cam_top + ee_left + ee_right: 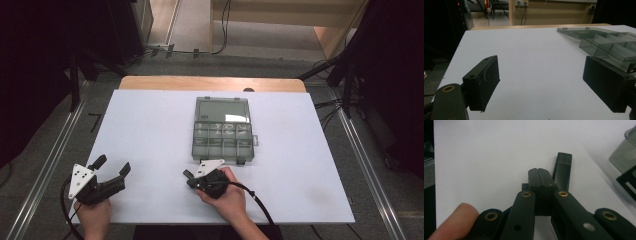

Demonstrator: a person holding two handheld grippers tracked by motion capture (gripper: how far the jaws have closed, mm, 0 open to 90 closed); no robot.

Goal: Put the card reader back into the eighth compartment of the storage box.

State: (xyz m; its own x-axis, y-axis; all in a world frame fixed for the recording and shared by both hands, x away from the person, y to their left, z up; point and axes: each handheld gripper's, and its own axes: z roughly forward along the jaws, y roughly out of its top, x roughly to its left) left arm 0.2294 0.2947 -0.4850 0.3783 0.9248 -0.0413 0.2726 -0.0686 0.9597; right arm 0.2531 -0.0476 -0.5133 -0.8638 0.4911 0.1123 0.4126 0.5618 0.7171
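A clear grey compartment box point(222, 131) lies at the middle of the white table point(145, 125), its lid point(222, 110) folded back flat. Its compartments look empty. My left gripper point(112, 165) rests near the front left edge, jaws wide apart with nothing between them. In the left gripper view those jaws point(544, 82) frame bare table, and the box point(609, 42) lies to the upper right. My right gripper point(188, 175) sits just in front of the box's near left corner, held by a hand. Its jaws point(539, 173) are pressed together with nothing showing between them.
A narrow dark slab-like shape point(562, 171) lies just beyond the right jaws; I cannot tell if it is a shadow or a piece. The box's corner point(626, 155) and latch point(627, 182) are close at the right. Cables and dark stands surround the table.
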